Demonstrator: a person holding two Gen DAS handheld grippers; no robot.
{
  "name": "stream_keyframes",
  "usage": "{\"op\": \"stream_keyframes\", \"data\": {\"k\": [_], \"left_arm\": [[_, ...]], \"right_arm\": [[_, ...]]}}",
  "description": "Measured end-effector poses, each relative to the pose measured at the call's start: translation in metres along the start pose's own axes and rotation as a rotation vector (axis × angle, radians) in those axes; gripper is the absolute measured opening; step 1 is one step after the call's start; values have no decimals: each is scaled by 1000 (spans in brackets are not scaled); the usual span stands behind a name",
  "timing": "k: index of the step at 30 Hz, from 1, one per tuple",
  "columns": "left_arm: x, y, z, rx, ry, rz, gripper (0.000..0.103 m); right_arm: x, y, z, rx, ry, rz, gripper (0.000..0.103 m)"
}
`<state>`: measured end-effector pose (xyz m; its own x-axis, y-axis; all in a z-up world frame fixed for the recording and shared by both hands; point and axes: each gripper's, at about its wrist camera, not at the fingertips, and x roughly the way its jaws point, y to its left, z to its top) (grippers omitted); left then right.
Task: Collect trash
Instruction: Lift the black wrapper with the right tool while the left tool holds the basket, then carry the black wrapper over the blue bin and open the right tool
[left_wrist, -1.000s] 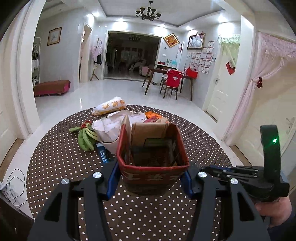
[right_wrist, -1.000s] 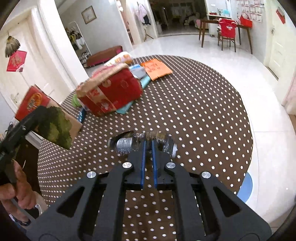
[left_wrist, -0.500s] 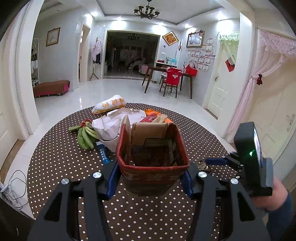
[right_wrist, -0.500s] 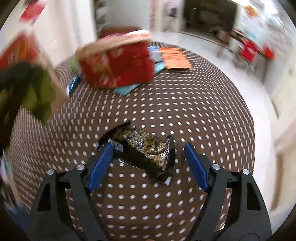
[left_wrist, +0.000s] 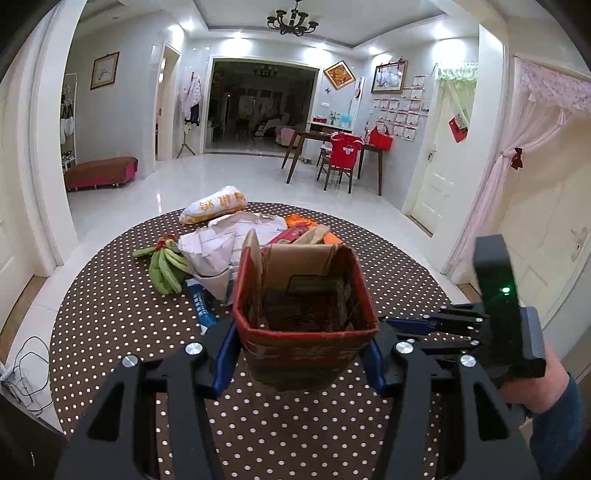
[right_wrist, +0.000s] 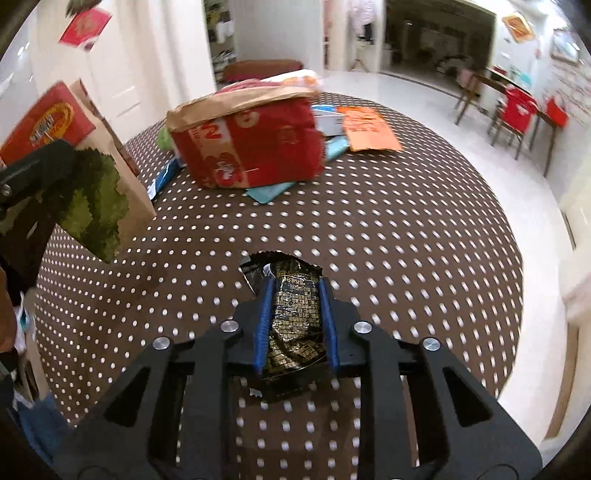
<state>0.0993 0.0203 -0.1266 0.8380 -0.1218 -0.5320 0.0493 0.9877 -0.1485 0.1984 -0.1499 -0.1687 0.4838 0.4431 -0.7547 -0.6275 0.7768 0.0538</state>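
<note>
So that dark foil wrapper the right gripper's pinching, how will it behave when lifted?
The wrapper looks crinkled and thin, so it's probably floppy and very light. Its glossy film may slip between the right gripper's pads. The ends hanging free past the fingers will likely droop.

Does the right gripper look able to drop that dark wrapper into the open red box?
Probably yes. The right gripper is shut on the dark wrapper, and the red box, held in the left gripper, opens upward with nothing covering it.

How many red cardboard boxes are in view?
2. One open red box is held in the left gripper; another red box lies on the dotted table. Clutter may hide more.
</note>
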Motion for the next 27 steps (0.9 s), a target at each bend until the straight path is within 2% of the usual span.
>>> {"op": "stream_keyframes", "data": {"k": [5,11,17,23,27], "left_arm": [[1,-18,2,25,-2,-31,55],[7,-52,12,72,-5,-93,55],[28,-112,28,148,3,-195,55],[73,-198,31,233,79,-334,55],[120,-259,12,305,194,-390,55]], "right_arm": [[-28,-19,-12,111,-68,3,23],[-73,-62,-22,263,-173,18,23],[-120,-124,-47,456,-276,-1,23],[-146,-201,-101,694,-303,-66,23],[-137,-244,-143,821,-256,-113,23]]}}
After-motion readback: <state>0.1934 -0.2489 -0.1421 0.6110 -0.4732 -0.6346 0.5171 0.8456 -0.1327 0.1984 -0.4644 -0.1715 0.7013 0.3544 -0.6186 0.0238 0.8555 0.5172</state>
